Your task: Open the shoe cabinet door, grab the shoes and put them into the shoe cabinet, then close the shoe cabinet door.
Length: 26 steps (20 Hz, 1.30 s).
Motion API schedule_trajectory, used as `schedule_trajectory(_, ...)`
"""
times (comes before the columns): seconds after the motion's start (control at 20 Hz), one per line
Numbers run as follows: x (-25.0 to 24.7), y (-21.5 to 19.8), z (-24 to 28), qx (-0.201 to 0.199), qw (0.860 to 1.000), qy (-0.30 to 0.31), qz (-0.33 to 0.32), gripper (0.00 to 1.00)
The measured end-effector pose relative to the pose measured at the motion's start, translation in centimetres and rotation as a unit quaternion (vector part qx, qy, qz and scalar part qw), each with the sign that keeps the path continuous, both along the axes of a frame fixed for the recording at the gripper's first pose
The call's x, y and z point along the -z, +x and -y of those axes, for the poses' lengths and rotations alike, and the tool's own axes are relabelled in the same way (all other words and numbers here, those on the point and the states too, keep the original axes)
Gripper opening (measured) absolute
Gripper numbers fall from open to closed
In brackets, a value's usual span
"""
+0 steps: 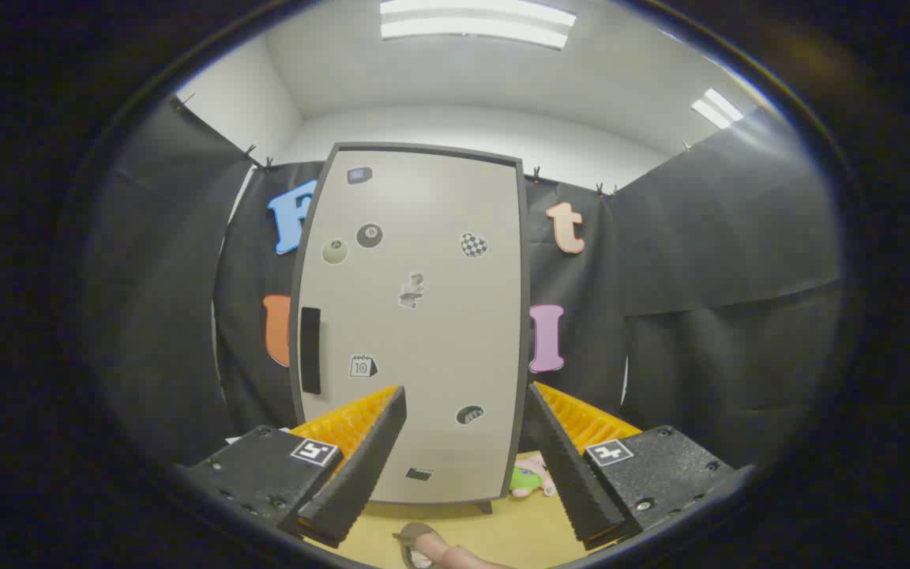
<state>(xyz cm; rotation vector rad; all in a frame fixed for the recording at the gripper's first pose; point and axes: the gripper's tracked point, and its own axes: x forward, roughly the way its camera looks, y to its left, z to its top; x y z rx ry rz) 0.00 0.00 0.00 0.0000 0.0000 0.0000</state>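
door handle [310,350] is seen at the left edge of the shut shoe cabinet door [415,316]; nothing opened yet. gripper [463,395] is held wide, empty. shoe [423,545] lies on floor, near the fingers; all steps remain.

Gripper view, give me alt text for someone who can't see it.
A closed shoe cabinet door, dotted with stickers and with a dark handle near one edge, stands beyond the open, empty claw. A shoe lies on the floor below the fingers.
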Motion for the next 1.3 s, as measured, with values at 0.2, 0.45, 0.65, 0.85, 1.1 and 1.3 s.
schedule_trajectory(0.2, -0.4, -0.9, 0.8, -0.003, 1.0, -0.006, 0.005, 0.99)
schedule_trajectory(0.45, -0.7, -1.3, 1.1, -0.005, 1.0, 0.0, 0.006, 0.99)
schedule_trajectory(0.65, -0.7, -1.4, 0.7, -0.007, 1.0, -0.004, 0.004, 0.99)
schedule_trajectory(0.85, -0.5, -1.6, 0.1, -0.014, 1.0, -0.009, 0.003, 0.99)
schedule_trajectory(1.1, -0.5, -1.4, -0.1, -0.013, 1.0, -0.008, 0.001, 0.99)
schedule_trajectory(1.3, -0.9, -1.2, -0.7, -0.015, 1.0, -0.011, 0.002, 0.99)
